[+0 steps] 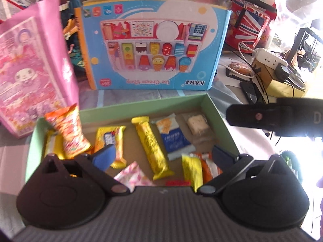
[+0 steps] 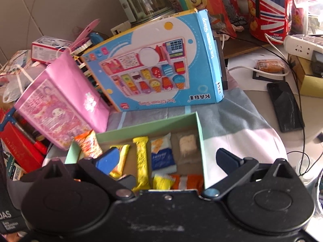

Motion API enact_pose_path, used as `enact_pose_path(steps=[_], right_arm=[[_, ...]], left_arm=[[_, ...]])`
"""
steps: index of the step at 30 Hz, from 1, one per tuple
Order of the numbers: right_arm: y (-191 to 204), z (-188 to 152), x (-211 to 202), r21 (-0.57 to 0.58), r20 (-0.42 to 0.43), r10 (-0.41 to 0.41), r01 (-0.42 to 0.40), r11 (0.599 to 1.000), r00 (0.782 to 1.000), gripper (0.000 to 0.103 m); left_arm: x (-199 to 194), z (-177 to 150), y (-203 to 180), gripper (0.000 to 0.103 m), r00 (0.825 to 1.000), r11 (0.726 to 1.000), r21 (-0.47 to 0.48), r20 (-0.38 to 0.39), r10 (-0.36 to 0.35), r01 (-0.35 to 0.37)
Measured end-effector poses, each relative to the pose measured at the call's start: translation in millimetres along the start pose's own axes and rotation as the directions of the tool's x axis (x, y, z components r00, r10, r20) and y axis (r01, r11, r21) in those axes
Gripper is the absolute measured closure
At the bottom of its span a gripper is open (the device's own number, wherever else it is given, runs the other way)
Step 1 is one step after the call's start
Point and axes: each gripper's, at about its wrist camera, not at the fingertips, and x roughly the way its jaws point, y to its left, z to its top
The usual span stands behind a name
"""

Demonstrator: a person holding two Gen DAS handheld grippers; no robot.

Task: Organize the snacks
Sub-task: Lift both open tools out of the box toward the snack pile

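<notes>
Both hand-held grippers, left (image 1: pixel 161 157) and right (image 2: pixel 167 161), wide open, empty. Snacks (image 1: pixel 151 149) ahead below in box (image 1: pixel 220 125); straighten orange packet (image 1: pixel 67 133) leaning far-left.

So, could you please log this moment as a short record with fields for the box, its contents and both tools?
container: green box, open, no lid on it
contents: yellow bar mid-box, blue pack to its right, pale square pack in the far right corner, orange pack leaning at the left end
behind box: toy box standing; pink bag to its left
left tool: open, holding nothing, over the box
right tool: open, holding nothing, over the box's right edge
</notes>
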Motion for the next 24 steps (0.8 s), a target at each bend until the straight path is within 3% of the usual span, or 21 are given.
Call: enact_pose_path(steps=[13,24], right_arm=[[11,-79,-49,0.006,-0.05,0.038,-0.037,0.999,0.998,0.0],[19,-131,-47,0.023,-0.137,0.031,-0.028,0.999,0.99,0.0]], left_arm=[[-57,-91,16,0.0,0.999,0.999,-0.041,-0.038,0.008,-0.01],[-58,-142,30,0.0,0.994,0.997,-0.072,-0.106,0.012,-0.02]])
